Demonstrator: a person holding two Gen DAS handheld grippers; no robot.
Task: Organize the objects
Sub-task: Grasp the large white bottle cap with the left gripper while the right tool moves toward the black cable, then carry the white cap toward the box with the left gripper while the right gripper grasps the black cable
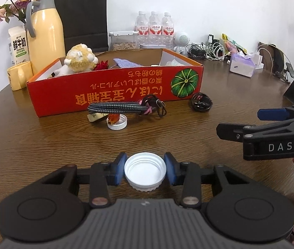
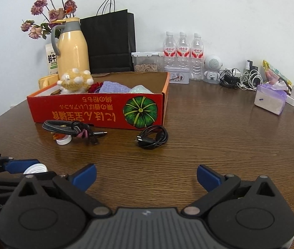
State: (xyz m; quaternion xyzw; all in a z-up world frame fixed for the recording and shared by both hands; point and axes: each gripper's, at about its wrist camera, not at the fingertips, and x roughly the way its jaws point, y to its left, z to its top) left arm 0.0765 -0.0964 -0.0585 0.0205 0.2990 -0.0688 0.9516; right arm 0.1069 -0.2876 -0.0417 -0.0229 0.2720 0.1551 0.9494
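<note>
The left hand-held gripper (image 1: 145,171) clamps a white bottle cap (image 1: 145,172) between its blue pads, on the worktop (image 1: 43,145) well in front of the red box (image 1: 115,83). The right hand-held gripper (image 2: 146,177) is spread wide with nothing between its fingers, nearer than the black cable (image 2: 152,137) lying by the red box.

The left tool (image 1: 145,171) clamps a white cap (image 1: 145,172) on the wooden table (image 1: 43,145).

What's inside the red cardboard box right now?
Inside the red cardboard box: a fluffy cream plush toy, a dark red flower, a lavender knitted cloth and something pale green. The front wall hides the box floor.
</note>
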